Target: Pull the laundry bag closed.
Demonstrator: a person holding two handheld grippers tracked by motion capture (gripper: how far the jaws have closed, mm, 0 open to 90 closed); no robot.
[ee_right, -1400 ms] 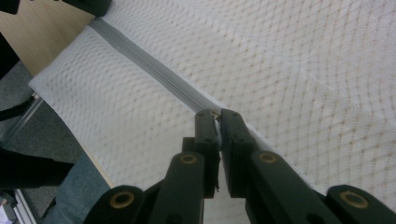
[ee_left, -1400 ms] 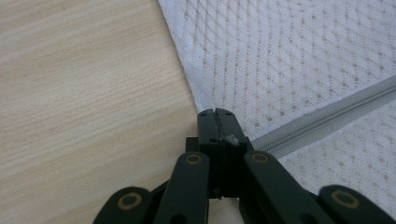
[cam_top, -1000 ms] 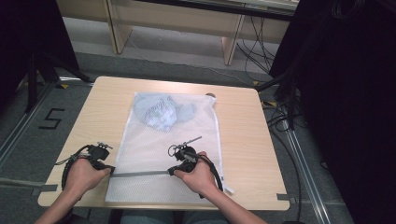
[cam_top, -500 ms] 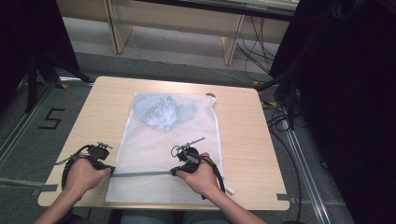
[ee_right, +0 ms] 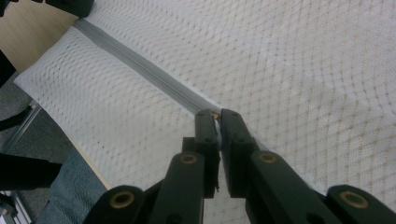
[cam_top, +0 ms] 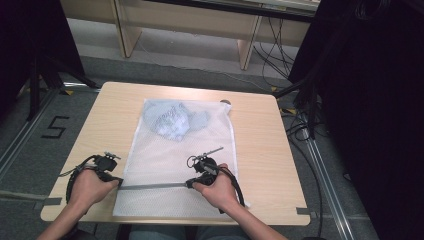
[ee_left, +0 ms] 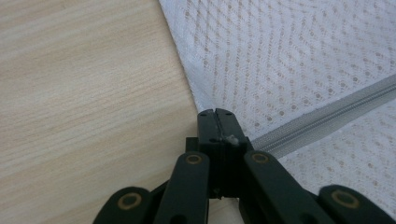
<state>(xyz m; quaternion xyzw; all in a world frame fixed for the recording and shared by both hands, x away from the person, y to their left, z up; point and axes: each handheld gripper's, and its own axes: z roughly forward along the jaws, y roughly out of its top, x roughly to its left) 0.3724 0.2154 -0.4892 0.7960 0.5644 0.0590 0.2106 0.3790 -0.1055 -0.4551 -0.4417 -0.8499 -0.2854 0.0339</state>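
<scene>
Grey floor with cables and dark stands surrounds the light wooden table (cam_top: 260, 150), and a white mesh laundry bag (cam_top: 170, 165) lies flat in the middle of it. Inside the bag, at its far end and well apart from both grippers, a pale blue garment (cam_top: 172, 120) is bundled. A grey zipper (cam_top: 150, 186) runs across the bag near the person's edge of the table.

Bare wood is free on the left of the left gripper (cam_top: 116, 181) and on the right of the right gripper (cam_top: 190, 184); this right strip is wider. Behind both tools the table edge is very near, so little room is there, while ahead of them the flat bag gives open space up to the garment.

The left gripper (ee_left: 216, 114) is pinched closed at the bag's left edge, just where the zipper (ee_left: 327, 114) ends, and a small bit of fabric shows at its tips. The right gripper (ee_right: 215, 114) is closed narrowly on a small metal piece on the zipper line (ee_right: 140, 65); it seems to be the slider, but I cannot tell for sure.

Compared with one second before, the left gripper keeps its place. The right gripper sits a little more to the right along the zipper, and the grey stretch between the two tools is slightly longer.
</scene>
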